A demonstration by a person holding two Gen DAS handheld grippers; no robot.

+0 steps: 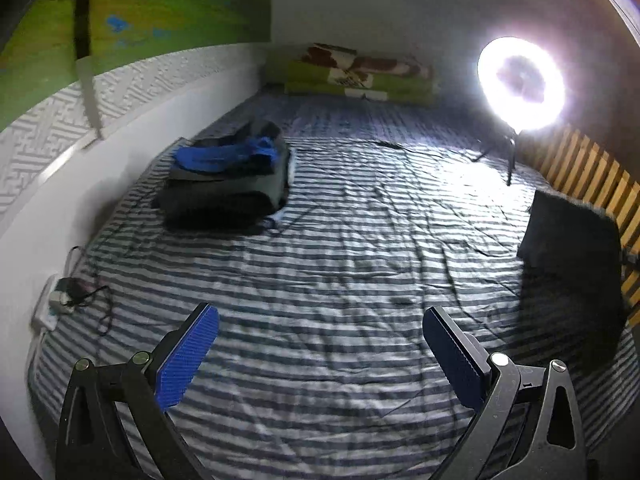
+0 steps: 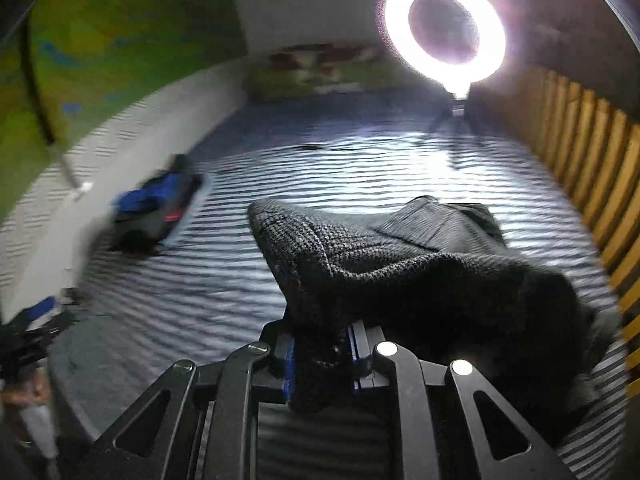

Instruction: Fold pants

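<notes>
Dark grey knit pants (image 2: pixel 420 276) hang lifted over the striped bed, and my right gripper (image 2: pixel 322 354) is shut on a bunched edge of them. In the left wrist view the same pants (image 1: pixel 572 248) show as a dark hanging sheet at the right edge, above the bed. My left gripper (image 1: pixel 320 352) is open, its blue pads wide apart, with only striped sheet between them. It hovers over the near part of the bed, well left of the pants.
A stack of folded clothes (image 1: pixel 228 176) with a blue piece on top lies near the left wall. A bright ring light (image 1: pixel 520 84) on a tripod stands far right, by wooden slats (image 1: pixel 592 176). A folded blanket (image 1: pixel 360 74) sits at the far end; a power strip (image 1: pixel 60 296) with cables lies near left.
</notes>
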